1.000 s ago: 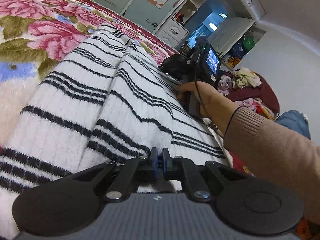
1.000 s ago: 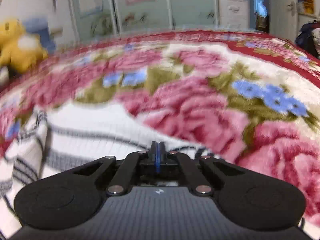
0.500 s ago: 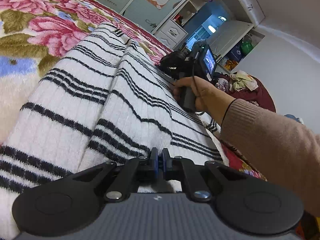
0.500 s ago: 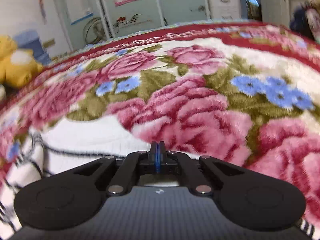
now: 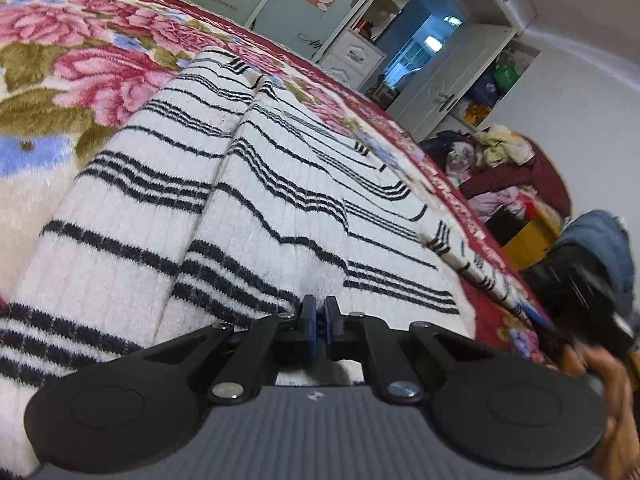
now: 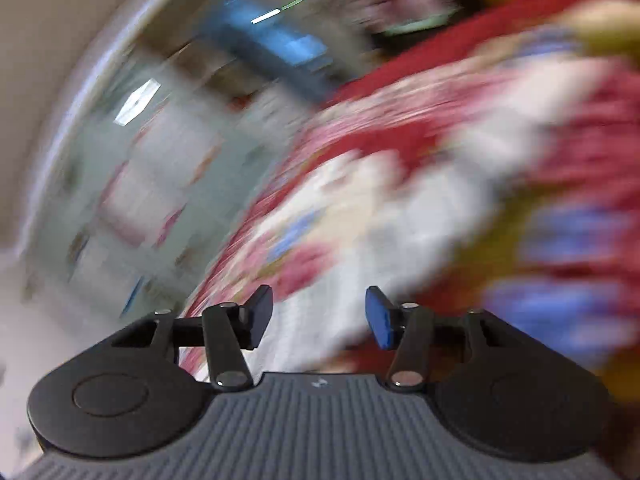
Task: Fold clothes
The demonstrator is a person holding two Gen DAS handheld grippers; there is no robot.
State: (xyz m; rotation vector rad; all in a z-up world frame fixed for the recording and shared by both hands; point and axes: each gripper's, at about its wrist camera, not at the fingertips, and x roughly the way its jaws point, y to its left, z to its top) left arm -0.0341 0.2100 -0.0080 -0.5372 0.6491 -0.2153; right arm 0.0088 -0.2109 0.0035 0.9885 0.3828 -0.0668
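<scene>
Bedroom: bed under a floral plush blanket [image 5: 100,76], pale wardrobes behind, a heap of clothes [image 5: 496,160] past the bed's far right corner.

Left wrist view: striped knit sweater [image 5: 256,208] laid lengthwise near the bed's right edge, side panels turned inward to meet along a centre seam. Left gripper [image 5: 319,322] clamped on its near hem, probably to hold the fold.

Right wrist view: heavily blurred. Right gripper [image 6: 319,316] spread wide, holding nothing, over the blanket.
</scene>
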